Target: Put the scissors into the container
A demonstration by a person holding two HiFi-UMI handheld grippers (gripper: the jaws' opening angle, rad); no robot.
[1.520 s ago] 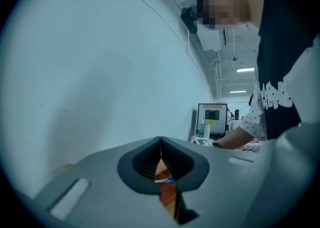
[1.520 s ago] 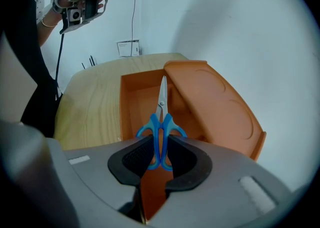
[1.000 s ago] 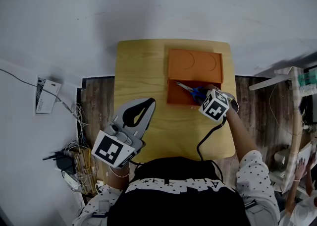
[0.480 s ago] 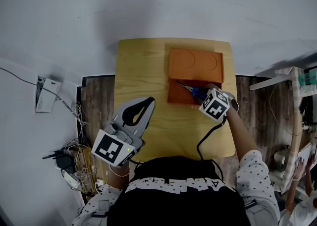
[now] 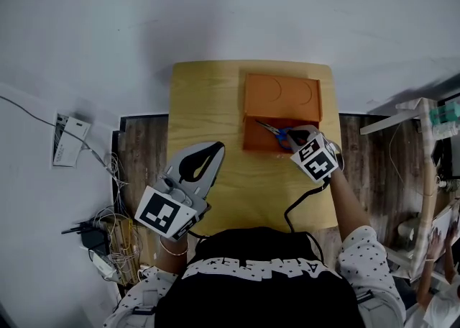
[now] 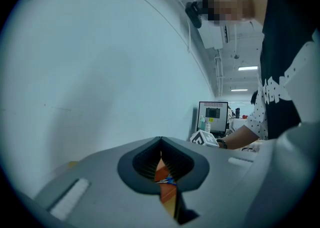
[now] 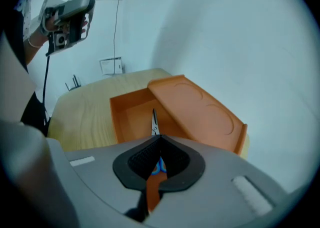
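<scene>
Where one scissors (image 5: pixel 274 131) lies in one container (image 5: pixel 249 137), one lid (image 5: pixel 282 95) lies open.

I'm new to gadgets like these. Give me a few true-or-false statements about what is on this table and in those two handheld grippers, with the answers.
1. The scissors lie inside the orange container. True.
2. The container's lid is closed. False: it is swung open, on the far side of the box.
3. The right gripper has its jaws together with nothing between them. True.
4. The left gripper holds the scissors. False: its jaws are shut on nothing, and it is at the table's left side, apart from the container.
5. The scissors have red handles. False: the handles are blue.
</scene>
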